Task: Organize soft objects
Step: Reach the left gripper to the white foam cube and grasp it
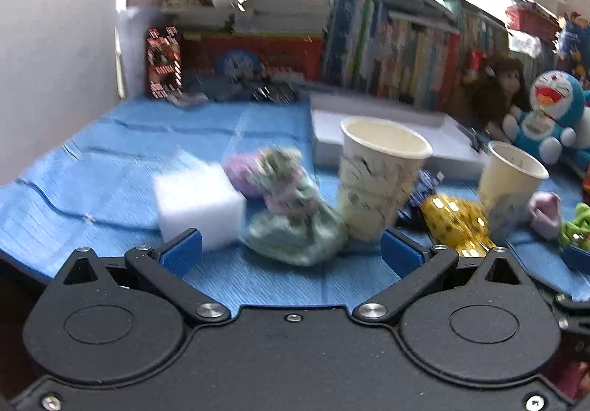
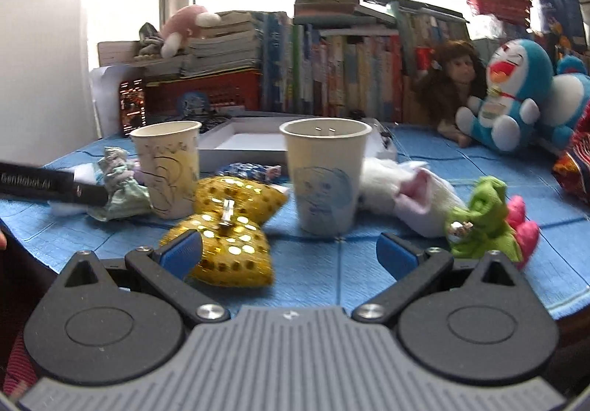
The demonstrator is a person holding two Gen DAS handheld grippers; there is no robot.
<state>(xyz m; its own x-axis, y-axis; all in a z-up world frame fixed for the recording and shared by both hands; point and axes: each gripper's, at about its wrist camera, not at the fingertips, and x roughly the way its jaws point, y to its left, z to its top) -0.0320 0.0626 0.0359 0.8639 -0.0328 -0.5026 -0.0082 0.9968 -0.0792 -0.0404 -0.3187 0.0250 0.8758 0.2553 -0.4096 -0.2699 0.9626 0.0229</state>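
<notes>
My left gripper (image 1: 291, 250) is open and empty, just short of a pale green crumpled cloth (image 1: 295, 223) with lilac frills. A white sponge block (image 1: 199, 202) lies to its left, and a paper cup with a yellow drawing (image 1: 379, 178) stands to its right. My right gripper (image 2: 287, 252) is open and empty; its left finger is beside a gold sequin bow (image 2: 228, 226). A paper cup with a blue drawing (image 2: 324, 175) stands ahead of it. A white and pink soft piece (image 2: 409, 193) and a green and pink cloth toy (image 2: 486, 223) lie to the right.
A blue cloth (image 2: 324, 263) covers the table. A white tray (image 2: 243, 143) sits behind the cups. Books (image 2: 332, 71), a doll (image 2: 450, 79) and a blue plush (image 2: 505, 97) line the back. The left gripper's arm (image 2: 51, 186) reaches in from the left in the right wrist view.
</notes>
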